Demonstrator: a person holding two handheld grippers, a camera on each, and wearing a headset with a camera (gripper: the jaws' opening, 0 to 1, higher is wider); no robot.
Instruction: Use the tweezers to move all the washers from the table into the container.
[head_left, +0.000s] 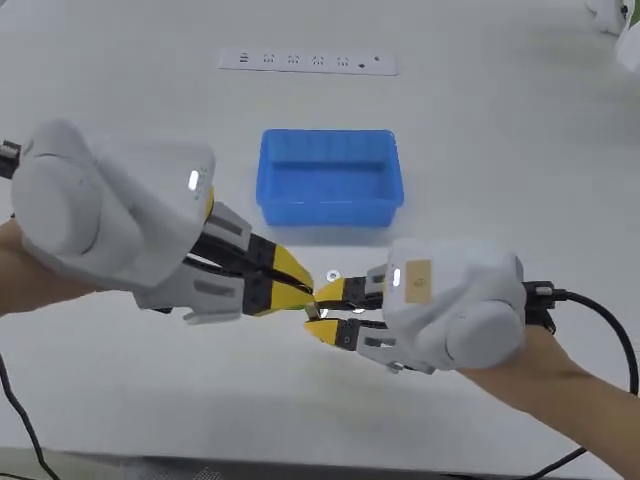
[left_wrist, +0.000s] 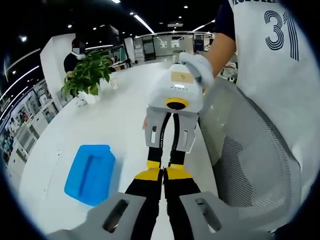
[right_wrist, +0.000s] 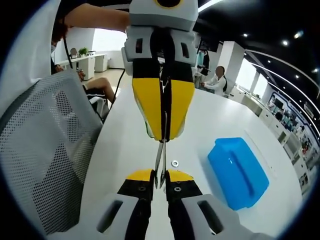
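**Tweezers (right_wrist: 161, 150) clamped by both grippers, container bare**

Head view: left gripper (head_left: 303, 288) enters from 9 o'clock and right gripper (head_left: 322, 308) from 4 o'clock. Their tips meet just below centre. Blue container (head_left: 330, 212) sits at 12 o'clock of the tips, apart from them, and its inside looks bare. One washer (head_left: 333, 275) lies on the desk (head_left: 480, 120), just at 1 o'clock of the tips.

Left gripper view: own fingers (left_wrist: 144, 206) stand close together. The right gripper faces them at 12 o'clock with its yellow tips together. Container at 8 o'clock.

Right gripper view: left gripper's yellow fingers (right_wrist: 147, 105) are pressed shut on the tweezers' upper part at 12 o'clock. The tweezers run down into the right gripper's own fingers, which are closed to a thin slit on the lower end. Washer on the desk just at 3 o'clock of the tweezers, container at 4 o'clock.

Progress, as a judgement: barely begun. No washer shows in the container and at least one is left to move. Others may hide under the grippers.
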